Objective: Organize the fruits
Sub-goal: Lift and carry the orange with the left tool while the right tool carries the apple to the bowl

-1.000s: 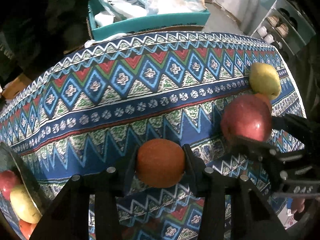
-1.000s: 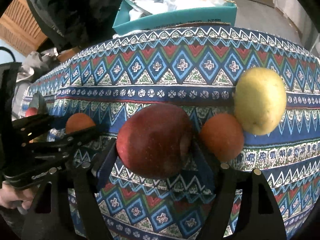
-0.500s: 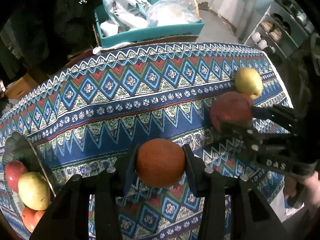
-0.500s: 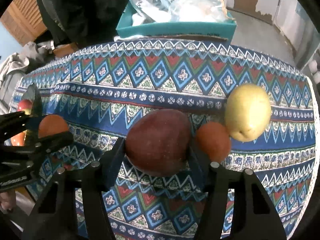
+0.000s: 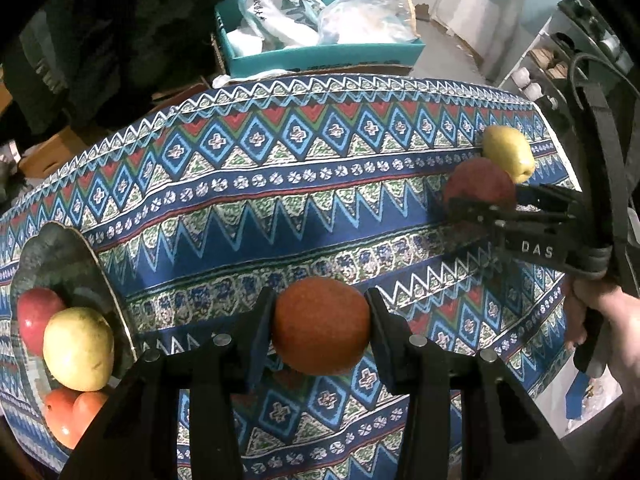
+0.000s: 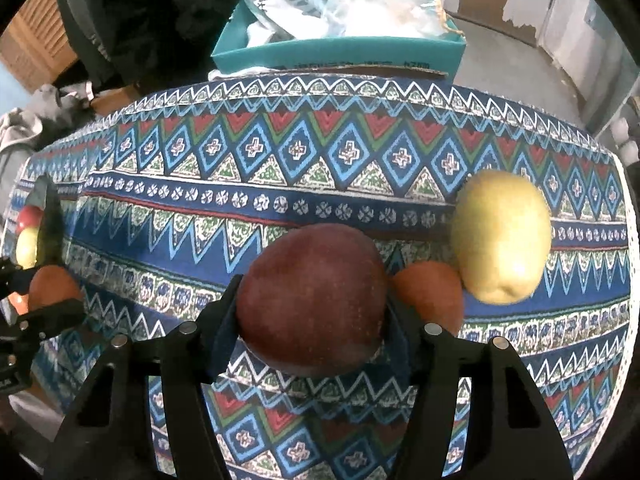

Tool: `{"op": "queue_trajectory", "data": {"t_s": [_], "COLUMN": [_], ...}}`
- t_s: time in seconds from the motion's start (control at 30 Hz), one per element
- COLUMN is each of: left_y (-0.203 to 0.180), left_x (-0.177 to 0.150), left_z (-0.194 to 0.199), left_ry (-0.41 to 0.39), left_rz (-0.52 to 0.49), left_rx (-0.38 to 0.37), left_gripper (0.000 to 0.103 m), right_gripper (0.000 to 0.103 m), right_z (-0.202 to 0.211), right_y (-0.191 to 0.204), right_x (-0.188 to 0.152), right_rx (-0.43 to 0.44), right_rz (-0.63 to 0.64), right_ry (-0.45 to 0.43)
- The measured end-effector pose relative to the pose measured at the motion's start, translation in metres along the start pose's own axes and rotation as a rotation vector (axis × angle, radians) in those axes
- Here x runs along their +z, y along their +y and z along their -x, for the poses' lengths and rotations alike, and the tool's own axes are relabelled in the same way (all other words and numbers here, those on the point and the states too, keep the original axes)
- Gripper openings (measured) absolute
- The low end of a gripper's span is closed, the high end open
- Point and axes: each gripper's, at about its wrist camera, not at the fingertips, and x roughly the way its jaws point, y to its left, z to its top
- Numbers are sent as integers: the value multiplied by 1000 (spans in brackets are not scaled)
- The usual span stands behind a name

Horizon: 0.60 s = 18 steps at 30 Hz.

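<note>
My left gripper point(image 5: 320, 312) is shut on an orange point(image 5: 320, 332) and holds it above the patterned tablecloth point(image 5: 280, 208). A dark plate point(image 5: 60, 248) at the left holds a red apple point(image 5: 36, 312), a yellow apple point(image 5: 78, 346) and oranges point(image 5: 72, 414). My right gripper point(image 6: 314, 300) is shut on a large red apple point(image 6: 312, 312), which its pads press from both sides. Just right of it another orange point(image 6: 430, 296) and a yellow apple point(image 6: 502, 236) lie touching on the cloth. The left wrist view shows the right gripper point(image 5: 480, 200) at the table's right end.
A teal box point(image 5: 320, 56) full of plastic bags stands beyond the table's far edge, next to dark clothing point(image 5: 100, 40). Shelves point(image 5: 560, 52) stand at the far right. A hand point(image 5: 608, 320) holds the right gripper's handle near the table's right edge.
My left gripper rose with the orange and drifted toward the plate, which shows more fully now. The right jaws closed in on the red apple.
</note>
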Motion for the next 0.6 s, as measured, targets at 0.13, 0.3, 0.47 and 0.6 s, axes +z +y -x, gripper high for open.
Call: {"op": "queue_trajectory", "data": {"t_s": [0.13,0.3,0.47,0.6], "left_y": [5,8,10,13], "left_x": [-3,-6,-8,-8], "left_z": [0,4,18,35], "left_ry": [6,5,-16,-44], "left_rz": [7,10,18,19], "left_rx": [1,-1,-10,-19], "left_gripper": [45,45,45,45], "right_gripper": [63,62,62,62], "right_z": [-4,-3,9,29], "right_y": [7,13,13,17], "right_x": [3,-2,-9,-9], "right_rx": [-32,-53,-36,-15], "right_rz": [32,37,16,9], "right_ry": [11,-2,-19,-47]}}
